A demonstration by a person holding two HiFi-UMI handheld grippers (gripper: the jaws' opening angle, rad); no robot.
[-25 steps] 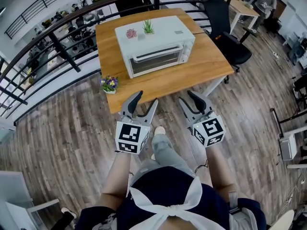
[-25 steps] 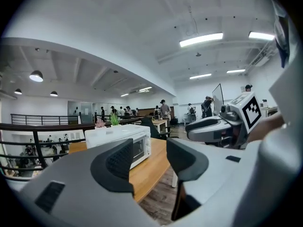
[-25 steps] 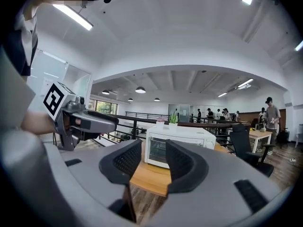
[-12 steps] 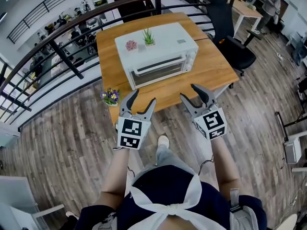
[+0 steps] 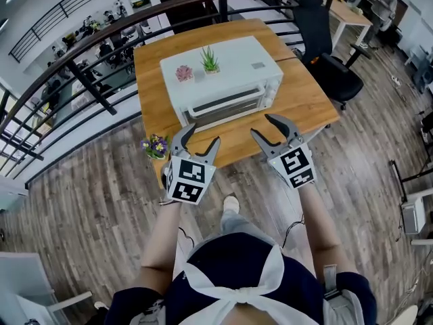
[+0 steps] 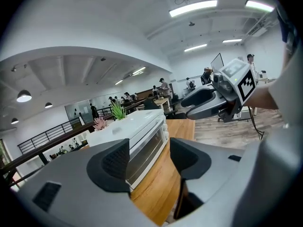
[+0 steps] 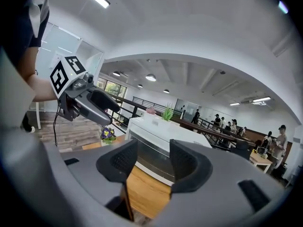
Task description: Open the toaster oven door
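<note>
Two empty tools: left gripper [image 5: 201, 138] and right gripper [image 5: 264, 127], jaws just opened wide. Toaster oven [image 5: 223, 70] sits just ahead of both (door [image 5: 229, 107] shut, untouched). Reach, grasp and pull-down remain.

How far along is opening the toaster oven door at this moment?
Done: nothing yet. The toaster oven door is shut. In hand: the left gripper and right gripper are held by the table at its near edge, short of the door. Their jaws have just been opening and stand wide with nothing between them. Left: reach the door handle, grip it and pull the door down.
</note>
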